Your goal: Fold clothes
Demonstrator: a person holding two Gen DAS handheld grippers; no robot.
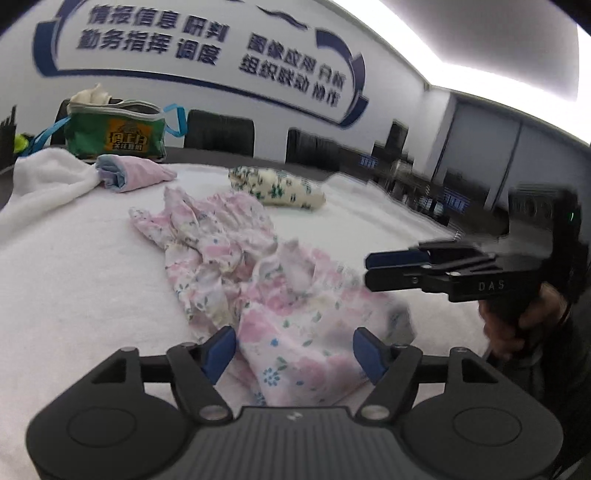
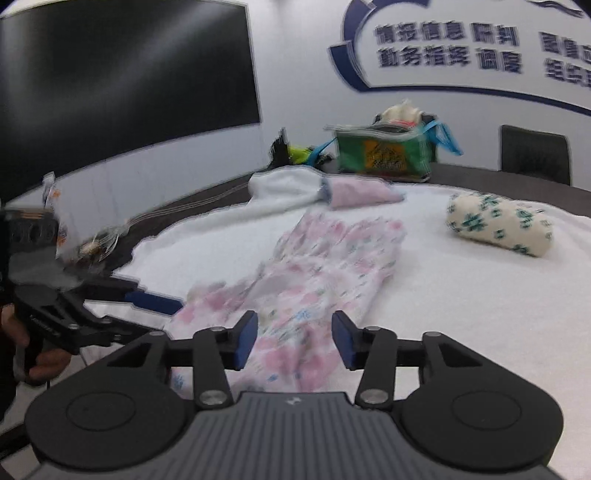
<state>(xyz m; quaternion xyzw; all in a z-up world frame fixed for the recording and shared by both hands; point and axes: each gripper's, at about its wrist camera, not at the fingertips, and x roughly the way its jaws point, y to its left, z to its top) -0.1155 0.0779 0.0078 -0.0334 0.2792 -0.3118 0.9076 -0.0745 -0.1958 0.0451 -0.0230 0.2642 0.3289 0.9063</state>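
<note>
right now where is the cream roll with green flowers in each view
Left wrist view: the cream roll lies upper middle, beyond the crumpled pink floral garment.
Right wrist view: the cream roll lies at right, right of the garment.
Shared landmark: the green bag at the table's far edge.

Two low, close wrist views, both over the floral garment (image 1: 258, 280).

You can read "DAS" in pale letters on the black body of the right tool (image 1: 373, 271). The white wall's blue Chinese lettering (image 1: 155, 31) includes 情报信息研判 and 勤务指挥调度; the green bag's yellow label (image 1: 127, 142) is too blurred.
</note>
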